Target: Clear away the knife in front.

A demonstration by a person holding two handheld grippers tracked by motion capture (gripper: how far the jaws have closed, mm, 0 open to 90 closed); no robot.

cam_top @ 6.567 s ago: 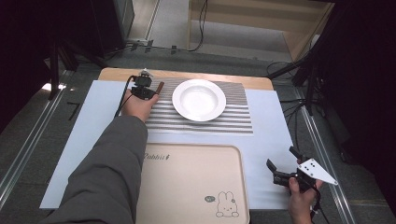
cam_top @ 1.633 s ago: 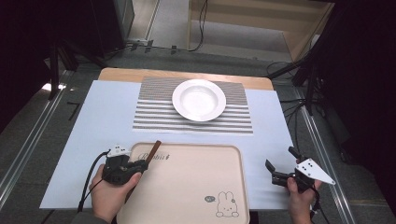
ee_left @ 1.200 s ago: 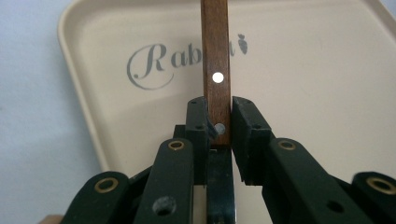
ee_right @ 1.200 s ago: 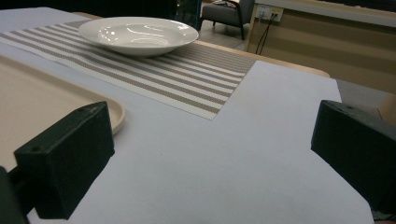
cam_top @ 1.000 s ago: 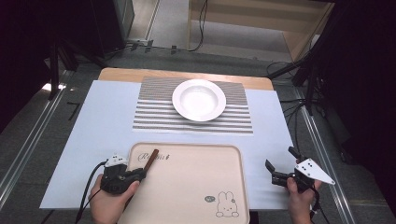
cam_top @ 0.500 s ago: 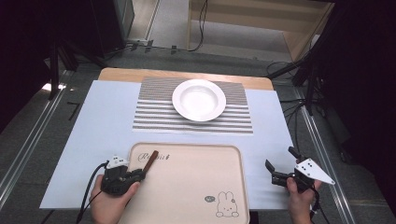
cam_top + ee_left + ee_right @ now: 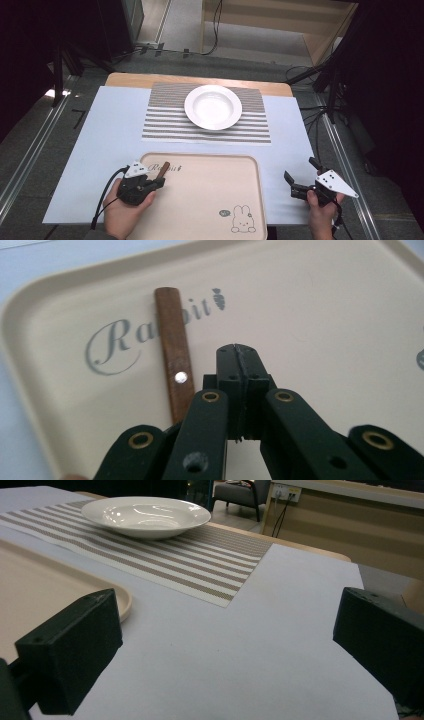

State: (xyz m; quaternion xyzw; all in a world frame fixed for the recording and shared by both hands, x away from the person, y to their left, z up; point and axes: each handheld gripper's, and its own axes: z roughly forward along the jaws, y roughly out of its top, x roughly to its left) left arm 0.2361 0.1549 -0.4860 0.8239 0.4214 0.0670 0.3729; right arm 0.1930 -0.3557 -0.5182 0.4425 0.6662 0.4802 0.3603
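Observation:
A brown wooden handle (image 7: 163, 168) with a small metal rivet lies flat in the near-left corner of the beige rabbit tray (image 7: 210, 200), across the printed word. In the left gripper view the handle (image 7: 172, 357) sits just left of my left gripper (image 7: 239, 362), apart from it. My left gripper (image 7: 159, 182) has just been closing; its jaws now meet with nothing between them. My right gripper (image 7: 299, 168) hovers low over the white sheet right of the tray, and in its own view the right gripper (image 7: 225, 645) is wide open and empty.
A white deep plate (image 7: 213, 106) stands on a striped placemat (image 7: 165, 125) at the back of the table; the right gripper view shows this plate (image 7: 145, 515) beyond the tray's rim (image 7: 120, 607). A pale blue-white sheet (image 7: 100, 150) covers the tabletop. Cables and dark floor surround the table.
The left hand brought the wooden handle from beside the plate to the tray's near-left corner, let it go, and its jaws have shut beside it. The right gripper has stayed put.

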